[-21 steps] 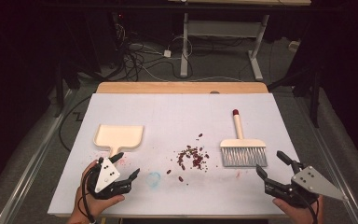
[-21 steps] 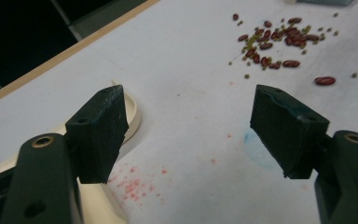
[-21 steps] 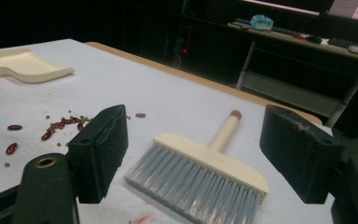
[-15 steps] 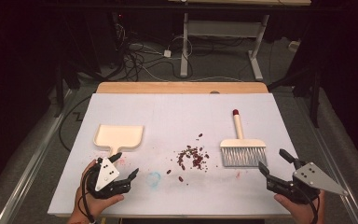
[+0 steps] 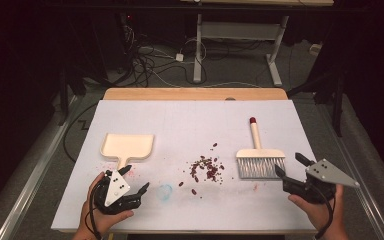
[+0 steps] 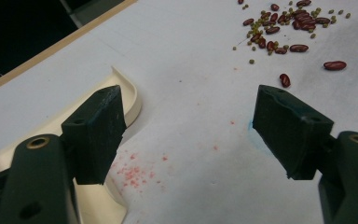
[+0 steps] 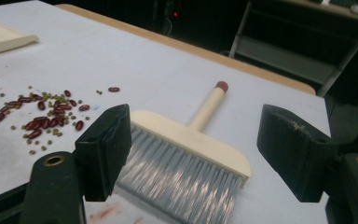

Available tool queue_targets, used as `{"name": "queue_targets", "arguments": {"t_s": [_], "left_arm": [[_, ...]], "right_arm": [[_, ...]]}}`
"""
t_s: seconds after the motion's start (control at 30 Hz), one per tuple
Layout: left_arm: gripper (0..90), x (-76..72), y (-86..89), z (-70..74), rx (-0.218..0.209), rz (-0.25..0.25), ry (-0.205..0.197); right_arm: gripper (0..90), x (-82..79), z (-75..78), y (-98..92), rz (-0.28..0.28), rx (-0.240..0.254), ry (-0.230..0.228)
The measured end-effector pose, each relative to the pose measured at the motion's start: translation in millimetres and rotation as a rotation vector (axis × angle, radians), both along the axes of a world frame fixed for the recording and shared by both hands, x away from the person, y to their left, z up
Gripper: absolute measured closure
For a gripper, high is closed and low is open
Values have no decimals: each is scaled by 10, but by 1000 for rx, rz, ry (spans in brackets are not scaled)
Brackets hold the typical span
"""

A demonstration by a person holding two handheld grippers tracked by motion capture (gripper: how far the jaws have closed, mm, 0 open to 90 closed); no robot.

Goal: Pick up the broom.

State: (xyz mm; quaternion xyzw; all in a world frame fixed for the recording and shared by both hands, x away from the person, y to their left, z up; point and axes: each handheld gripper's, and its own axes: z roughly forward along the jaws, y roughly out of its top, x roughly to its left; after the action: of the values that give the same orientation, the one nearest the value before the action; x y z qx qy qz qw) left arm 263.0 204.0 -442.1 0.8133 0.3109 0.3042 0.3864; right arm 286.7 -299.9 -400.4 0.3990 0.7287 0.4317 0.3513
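— Right gripper [image 5: 289,169] stands wide apart with nothing between its jaws, and it has crept toward the hand brush [image 5: 260,161] over the last moment; in the earlier high views it sat a little farther right of the bristles.

— So the brush is its target?

— Probably. The brush lies just ahead of it on the white table [image 5: 190,120], bristles toward the gripper, red-tipped handle pointing away. Nothing touches yet, so the sweeping has not begun.

— And the other hand?

— Left gripper [image 5: 136,181] is also spread and empty. The cream dustpan [image 5: 128,147] lies just ahead of it and to its left, handle end nearest; that hand has hardly moved.

— Where is the mess?

— A spill of red beans [image 5: 206,168] lies between the two tools, ahead and to the right of the left gripper.

— Do the gripper views add anything?

— Yes. The left gripper view shows small green beans [image 6: 261,28] mixed among the kidney beans, which the high view blurs into one dark patch. The right gripper view shows the grey bristles [image 7: 182,175] sitting between the spread jaws but clear of both pads.
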Motion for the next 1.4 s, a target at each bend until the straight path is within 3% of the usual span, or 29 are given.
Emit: {"name": "queue_targets", "arguments": {"t_s": [0.17,0.33,0.43,0.57,0.67,0.77,0.9,1.0,1.07,1.13,1.4], "left_arm": [[245,15,-26,-14,6,-7,21],[245,15,-35,-11,-5,-6,24],[245,19,-52,-28,5,-13,33],[245,19,-70,-35,13,-23,37],[245,16,-76,-39,14,-26,39],[245,16,-80,-46,17,-33,44],[245,13,-78,-52,24,-40,48],[245,14,-75,-55,20,-41,52],[245,18,-74,-60,22,-39,57],[245,20,-75,-62,22,-40,59],[245,27,-91,-65,27,-41,64]], "right_arm": [[263,288,51,62,-42,-8,87],[264,714,15,163,-77,-38,193],[283,1006,-26,241,-87,-63,285],[325,1413,-133,349,-89,-77,458],[388,1672,-235,464,-119,-154,539],[434,1879,-337,541,-155,-190,601],[497,2083,-453,602,-206,-220,654],[571,2164,-455,595,-208,-164,678],[628,2195,-450,597,-207,-149,689],[630,2212,-444,594,-204,-149,701],[705,2186,-460,589,-187,-139,678]]}}
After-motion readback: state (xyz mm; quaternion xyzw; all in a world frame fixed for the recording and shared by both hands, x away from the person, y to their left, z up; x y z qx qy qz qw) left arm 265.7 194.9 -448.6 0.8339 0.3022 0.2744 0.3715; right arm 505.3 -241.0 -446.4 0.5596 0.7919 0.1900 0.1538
